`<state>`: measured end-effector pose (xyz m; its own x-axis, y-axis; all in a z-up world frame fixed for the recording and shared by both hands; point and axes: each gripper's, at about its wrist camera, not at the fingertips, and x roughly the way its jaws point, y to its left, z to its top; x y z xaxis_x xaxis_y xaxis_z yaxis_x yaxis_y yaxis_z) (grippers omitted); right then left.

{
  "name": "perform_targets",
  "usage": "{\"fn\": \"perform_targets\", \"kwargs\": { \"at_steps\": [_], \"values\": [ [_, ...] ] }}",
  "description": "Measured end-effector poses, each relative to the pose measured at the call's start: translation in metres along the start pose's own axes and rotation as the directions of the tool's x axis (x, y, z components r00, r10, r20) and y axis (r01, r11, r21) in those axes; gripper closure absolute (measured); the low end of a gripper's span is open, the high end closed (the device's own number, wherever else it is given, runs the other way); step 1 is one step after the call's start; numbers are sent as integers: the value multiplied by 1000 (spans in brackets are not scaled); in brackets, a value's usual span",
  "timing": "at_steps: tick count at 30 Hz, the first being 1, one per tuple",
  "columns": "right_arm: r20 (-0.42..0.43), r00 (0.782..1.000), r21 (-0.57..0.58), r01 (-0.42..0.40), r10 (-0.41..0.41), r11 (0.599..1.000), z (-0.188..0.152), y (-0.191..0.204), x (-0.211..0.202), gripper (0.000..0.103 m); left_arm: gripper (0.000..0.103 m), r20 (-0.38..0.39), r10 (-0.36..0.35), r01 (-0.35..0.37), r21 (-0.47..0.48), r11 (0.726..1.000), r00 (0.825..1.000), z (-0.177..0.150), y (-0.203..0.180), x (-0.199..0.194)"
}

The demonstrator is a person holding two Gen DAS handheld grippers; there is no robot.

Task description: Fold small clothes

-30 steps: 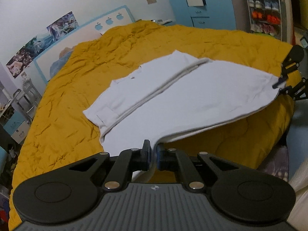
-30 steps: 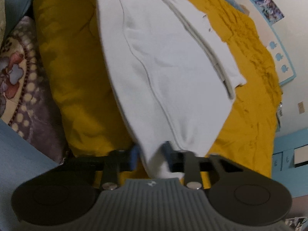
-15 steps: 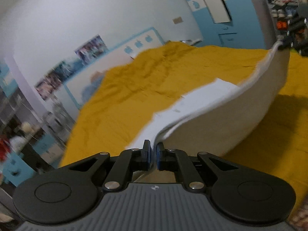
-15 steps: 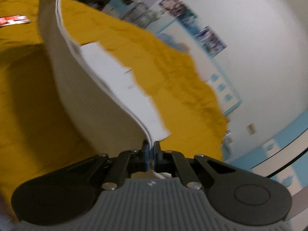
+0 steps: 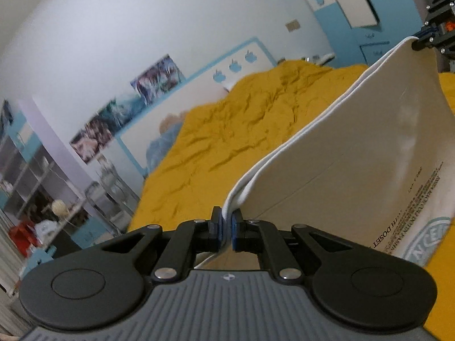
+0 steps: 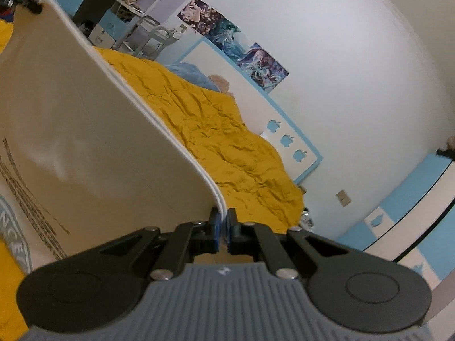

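Left gripper [image 5: 226, 228]: jaws nearly together, blue pads clamped on the doubled white edge of the garment [image 5: 355, 153]. Right gripper [image 6: 222, 228]: jaws together, pinching the same kind of white hem edge at the other corner.

Garment hangs stretched between the two grippers, lifted off the yellow bedspread [image 5: 241, 130]. In the left wrist view the cloth runs from the pads toward 1 o'clock, up to the right gripper's tip at the frame's upper right. In the right wrist view it runs toward 10 o'clock, to the left gripper at upper left. Printed text and a round grey-blue emblem [image 5: 426, 238] show on the near face, at 4 o'clock.

Versus one second earlier: the garment then lay flat on the bedspread, corners pinched low; now raised and held taut, printed side showing.
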<state>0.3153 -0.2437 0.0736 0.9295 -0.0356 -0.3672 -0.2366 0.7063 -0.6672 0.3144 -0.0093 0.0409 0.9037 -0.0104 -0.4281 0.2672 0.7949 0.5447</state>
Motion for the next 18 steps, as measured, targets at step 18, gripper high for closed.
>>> {"fn": "perform_targets", "kwargs": {
  "at_steps": [18],
  "values": [
    [-214,962,82,-156,170,984,-57,90,256,103,74,-208,-142,102,-193,976,968,-75,-15,192]
  ]
}}
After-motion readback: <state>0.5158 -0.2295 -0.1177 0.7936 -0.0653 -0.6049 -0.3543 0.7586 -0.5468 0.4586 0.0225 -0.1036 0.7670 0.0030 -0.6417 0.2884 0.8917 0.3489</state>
